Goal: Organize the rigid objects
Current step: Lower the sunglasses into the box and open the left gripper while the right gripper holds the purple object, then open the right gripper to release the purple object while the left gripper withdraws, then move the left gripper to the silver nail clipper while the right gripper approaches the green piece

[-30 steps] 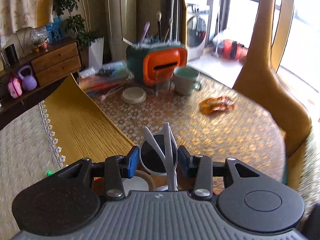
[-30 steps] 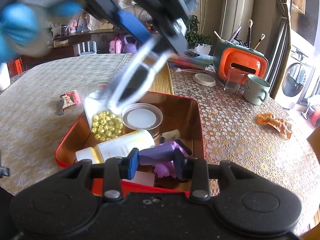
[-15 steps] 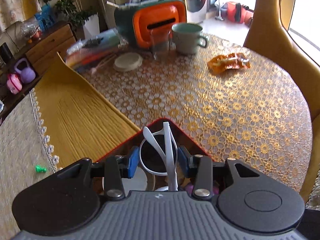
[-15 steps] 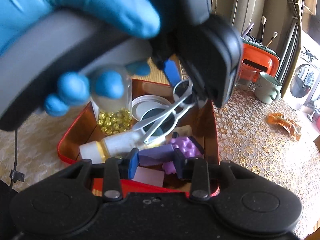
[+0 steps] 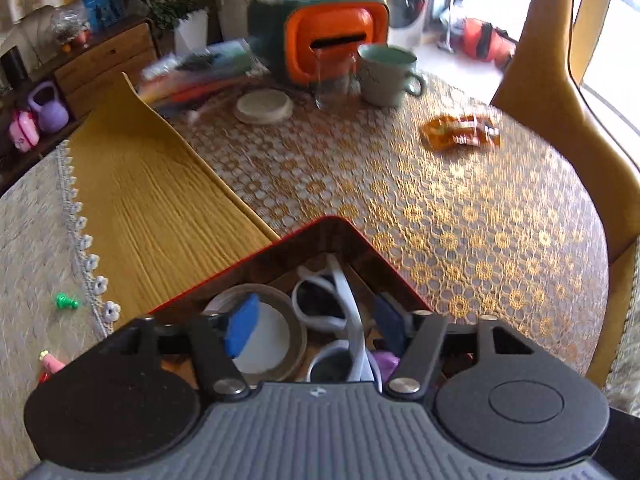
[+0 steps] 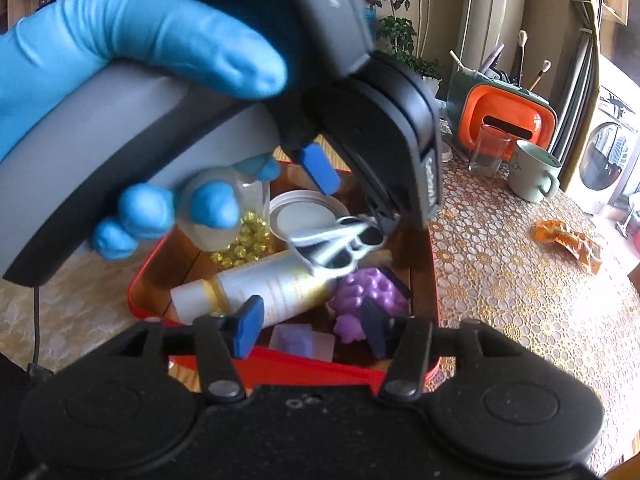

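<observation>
White sunglasses point(image 5: 340, 292) lie in the back corner of the red tray point(image 5: 248, 264), between the fingers of my left gripper point(image 5: 316, 330). Its jaws are opening and its pads are off the frame. In the right wrist view the sunglasses point(image 6: 340, 244) rest on a white bottle point(image 6: 272, 288) under the left gripper point(image 6: 352, 192), held by a blue-gloved hand point(image 6: 140, 48). My right gripper point(image 6: 311, 328) hangs over the tray's near rim point(image 6: 304, 364). Its jaws are opening too, and a purple bumpy toy point(image 6: 356, 296) sits in the tray just beyond its pads.
The tray also holds a jar of yellow beads point(image 6: 240, 236) and a round lid point(image 6: 304, 212). On the lace cloth stand an orange-and-green holder point(image 5: 332, 40), a glass point(image 5: 334, 84), a mug point(image 5: 386, 74), a coaster point(image 5: 264, 106) and an orange wrapper point(image 5: 460, 132). A chair point(image 5: 560, 92) stands at the right.
The left gripper came down into the tray with the sunglasses and then spread its jaws off them. The right gripper's jaws spread off the purple toy. The right hand stayed put.
</observation>
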A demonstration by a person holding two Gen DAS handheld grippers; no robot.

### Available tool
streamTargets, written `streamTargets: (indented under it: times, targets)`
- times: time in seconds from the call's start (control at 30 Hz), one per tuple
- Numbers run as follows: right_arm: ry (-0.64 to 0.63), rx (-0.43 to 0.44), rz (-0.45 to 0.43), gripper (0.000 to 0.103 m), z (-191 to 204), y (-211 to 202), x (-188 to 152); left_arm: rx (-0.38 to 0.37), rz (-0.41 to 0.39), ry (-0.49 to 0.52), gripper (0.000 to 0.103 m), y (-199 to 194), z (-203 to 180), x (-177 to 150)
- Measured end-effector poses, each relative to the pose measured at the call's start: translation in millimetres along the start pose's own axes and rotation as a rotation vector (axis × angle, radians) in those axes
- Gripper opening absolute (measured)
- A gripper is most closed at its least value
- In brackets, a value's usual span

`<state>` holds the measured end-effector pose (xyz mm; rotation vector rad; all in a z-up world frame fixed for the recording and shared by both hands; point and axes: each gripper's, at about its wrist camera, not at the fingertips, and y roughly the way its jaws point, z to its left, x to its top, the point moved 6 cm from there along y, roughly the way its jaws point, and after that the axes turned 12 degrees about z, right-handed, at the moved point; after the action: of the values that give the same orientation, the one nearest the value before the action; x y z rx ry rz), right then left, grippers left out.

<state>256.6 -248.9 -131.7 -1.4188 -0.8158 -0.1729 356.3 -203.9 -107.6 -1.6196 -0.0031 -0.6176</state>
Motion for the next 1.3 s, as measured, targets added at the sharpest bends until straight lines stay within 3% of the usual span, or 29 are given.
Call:
streamTargets:
  times: [0.07, 0.37, 0.63, 0.7, 0.73, 0.93, 1.07, 1.3]
  targets:
    - [0.004, 0.006, -0.007, 0.057, 0.7, -4.6, 0.5, -0.019, -0.014, 0.001, 0.065, -9.5, 0.0, -1.9]
    - [0.02, 0.03, -0.047, 0.079, 7.8, -33.7, 7.1, -0.048, -0.106, 0.018, 0.065, -66.6, 11.9, -26.0]
    - [0.017, 0.058, -0.094, 0.094, 25.2, -56.5, 18.6, -0.056, -0.179, -0.011, 0.065, -112.9, 46.7, -58.6]
    - [0.009, 0.07, -0.103, 0.097, 31.2, -60.5, 21.6, -0.048, -0.193, -0.027, 0.071, -120.6, 57.7, -65.1]
    - [0.005, 0.072, -0.107, 0.099, 33.5, -61.7, 23.0, -0.043, -0.205, -0.04, 0.077, -124.9, 65.4, -69.9]
    - [-0.006, 0.101, -0.114, 0.101, 46.4, -67.6, 36.9, 0.019, -0.244, -0.119, 0.084, -139.6, 111.9, -96.2]
    - [-0.026, 0.116, -0.112, 0.101, 54.3, -72.1, 52.9, 0.099, -0.263, -0.168, 0.084, -141.1, 142.6, -114.2]
    - [-0.025, 0.135, -0.058, 0.101, 66.9, -60.0, 83.6, 0.163, -0.272, -0.234, 0.084, -131.0, 186.2, -146.8]
